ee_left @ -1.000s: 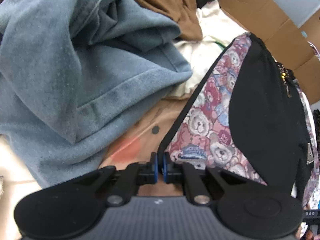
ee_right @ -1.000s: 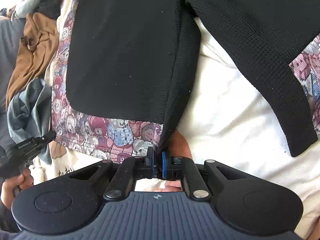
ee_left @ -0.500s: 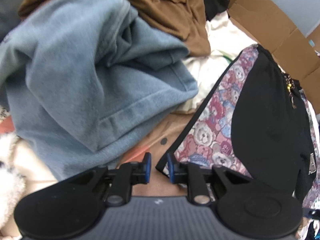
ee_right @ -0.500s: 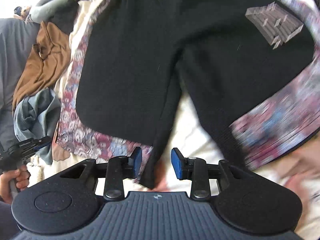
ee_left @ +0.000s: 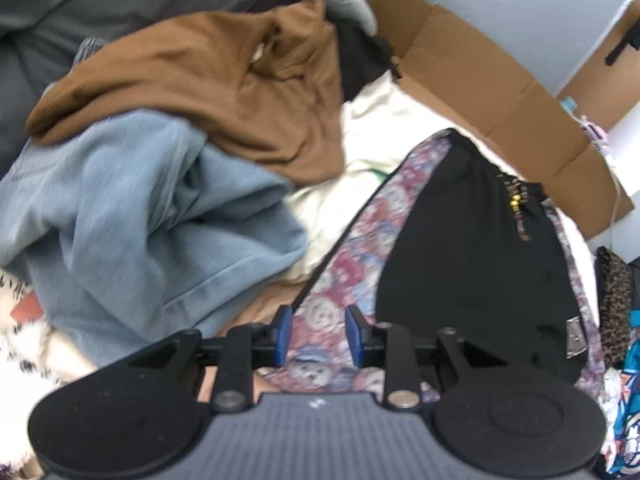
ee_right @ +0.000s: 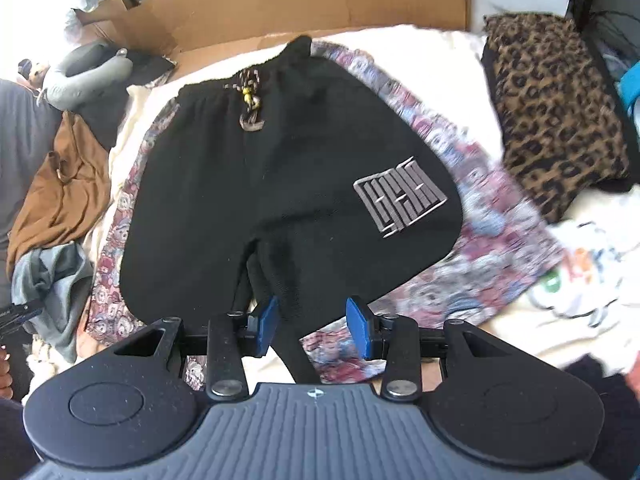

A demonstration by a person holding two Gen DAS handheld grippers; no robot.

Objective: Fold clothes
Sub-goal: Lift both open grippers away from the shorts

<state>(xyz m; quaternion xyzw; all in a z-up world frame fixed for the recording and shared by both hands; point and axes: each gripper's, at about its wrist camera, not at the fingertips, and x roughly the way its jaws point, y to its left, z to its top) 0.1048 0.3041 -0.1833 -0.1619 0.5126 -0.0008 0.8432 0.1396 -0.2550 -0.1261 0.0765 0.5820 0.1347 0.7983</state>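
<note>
Black shorts (ee_right: 256, 184) lie flat on the teddy-print cloth (ee_right: 472, 264). Both your left claw (ee_left: 319, 334) and right claw (ee_right: 312, 326) stand wide open, holding nothing. Grip each hem corner squarely, then fold evenly toward the waistband (ee_right: 224, 92).

Blue denim garment (ee_left: 140, 232) smeared by motion blur, seams soft; its left side runs off the frame

Bear-print fabric (ee_right: 480, 216) blurred on the right of the right wrist view, pattern unreadable there; black shorts (ee_right: 280, 184) cover its middle

White printed cloth (ee_right: 580, 288) blurred, print cannot be made out

Leopard-print garment (ee_right: 560, 132) partly behind a dark edge at right

Lower shorts hem hidden behind the right gripper (ee_right: 312, 326) body

A hand (ee_right: 4, 368) cut by the left edge
</note>
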